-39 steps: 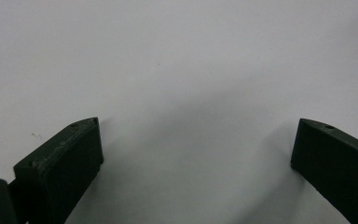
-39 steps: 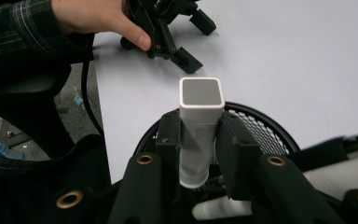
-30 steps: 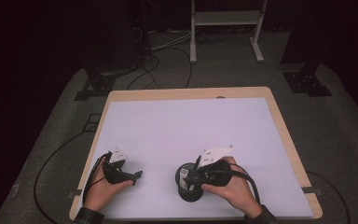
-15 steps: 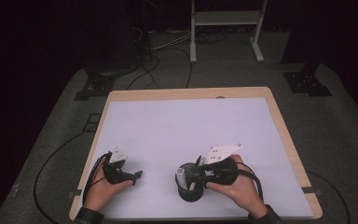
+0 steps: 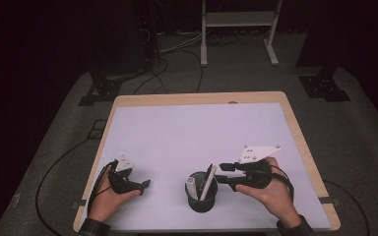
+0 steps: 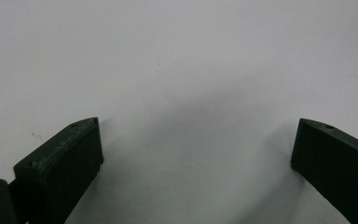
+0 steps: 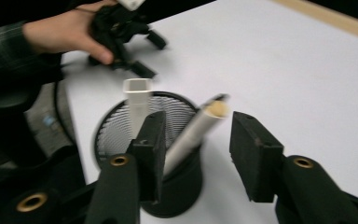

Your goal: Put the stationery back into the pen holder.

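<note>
A black mesh cup (image 5: 201, 196) stands near the table's front edge, shown up close in the right gripper view (image 7: 116, 135). In it stand a white square tube (image 7: 137, 98) and a leaning white round stick (image 7: 191, 135). My right gripper (image 5: 222, 173) sits just right of the cup. Its jaws have just been opening, and the stick's top (image 5: 208, 181) lies between them with the pads clear of it (image 7: 199, 120). My left gripper (image 5: 142, 185) rests at the front left, open over bare table (image 6: 196, 135).
The white table top (image 5: 197, 132) has a wooden rim (image 5: 295, 128). Cables trail from both grippers off the front corners. A white metal stand (image 5: 236, 29) and dark equipment bases stand on the floor beyond the table's far edge.
My right hand has drawn back to the right and slightly up from the cup, its jaws wider apart, uncovering the cup with the round stick leaning in it. The left hand has stayed put.
</note>
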The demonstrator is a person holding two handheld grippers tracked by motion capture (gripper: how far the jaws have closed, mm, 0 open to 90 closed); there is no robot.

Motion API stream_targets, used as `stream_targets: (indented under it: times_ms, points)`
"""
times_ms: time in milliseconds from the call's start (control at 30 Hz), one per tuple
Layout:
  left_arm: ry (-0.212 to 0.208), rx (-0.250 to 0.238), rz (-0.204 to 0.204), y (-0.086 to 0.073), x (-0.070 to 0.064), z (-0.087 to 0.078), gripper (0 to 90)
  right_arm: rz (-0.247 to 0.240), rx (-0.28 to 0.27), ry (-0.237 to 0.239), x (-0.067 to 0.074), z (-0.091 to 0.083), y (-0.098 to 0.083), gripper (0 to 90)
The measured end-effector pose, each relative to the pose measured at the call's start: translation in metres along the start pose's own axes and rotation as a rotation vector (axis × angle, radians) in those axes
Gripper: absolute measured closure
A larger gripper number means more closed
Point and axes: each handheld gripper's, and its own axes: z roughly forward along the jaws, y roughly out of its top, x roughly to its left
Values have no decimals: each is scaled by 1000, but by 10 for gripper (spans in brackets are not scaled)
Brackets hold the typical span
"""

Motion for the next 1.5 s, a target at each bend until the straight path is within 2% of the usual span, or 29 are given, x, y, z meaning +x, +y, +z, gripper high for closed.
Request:
stream_targets:
  times_ms: [300,367,567,1200,1500]
  points:
    - [0,-1,-1,0,0,0,11,40,-14,-147,-25,-14,-11,361]
    - [0,-1,0,0,0,0,11,43,-8,-188,-31,-16,-14,354]
    - [0,-1,0,0,0,0,11,69,3,-260,-46,-24,-28,318]
    - [0,-4,-3,0,0,0,11,170,123,-385,-77,-31,-84,291]
    - [1,-4,-3,0,0,0,11,172,190,-455,-86,-27,-107,296]
